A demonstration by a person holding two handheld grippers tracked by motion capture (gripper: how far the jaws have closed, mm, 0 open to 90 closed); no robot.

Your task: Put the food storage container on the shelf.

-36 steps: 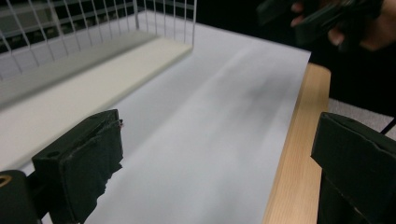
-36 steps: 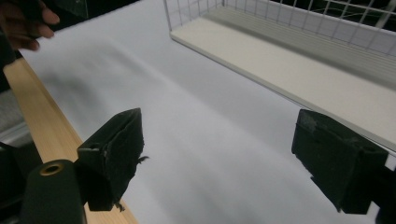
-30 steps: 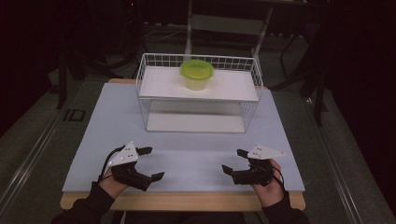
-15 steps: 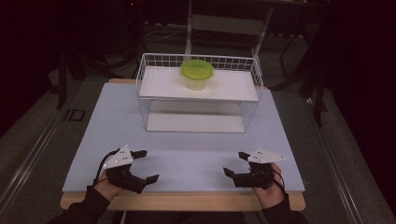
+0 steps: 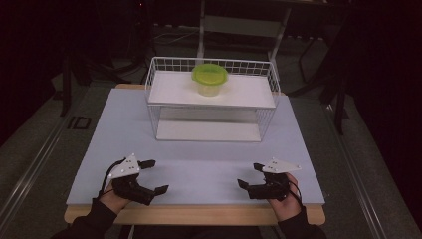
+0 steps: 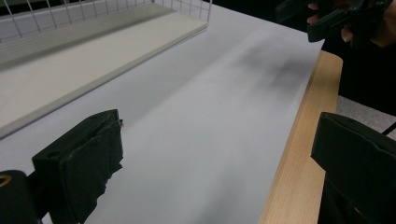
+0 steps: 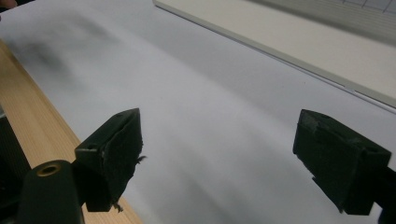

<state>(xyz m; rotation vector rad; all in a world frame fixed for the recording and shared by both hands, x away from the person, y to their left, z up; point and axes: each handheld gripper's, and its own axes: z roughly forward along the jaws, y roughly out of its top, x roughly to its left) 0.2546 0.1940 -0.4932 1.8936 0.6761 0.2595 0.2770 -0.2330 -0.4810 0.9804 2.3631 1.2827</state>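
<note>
A clear container with a lime-green lid (image 5: 210, 78) stands on the upper shelf of a white wire rack (image 5: 164, 90) at the back of the table. My left gripper (image 5: 156, 176) rests low at the front left, open and holding nothing. At the front right my right gripper (image 5: 249, 175) is open too, its jaws pointing inward toward the left one. In the left gripper view my left gripper (image 6: 217, 154) has its jaws wide apart over the bare mat, with the other gripper (image 6: 336, 18) far off. The right gripper view shows my right gripper (image 7: 219, 154) open over the mat.
A pale grey-blue mat (image 5: 199, 159) covers the table, with a wooden strip (image 5: 199, 215) along the front edge. The rack's lower shelf (image 5: 209, 130) lies flat on the mat. Dark stands and metal frames (image 5: 244, 25) surround the table.
Both hands have drifted slightly toward the front edge of the table. The jaws stay open and the container has not moved.
</note>
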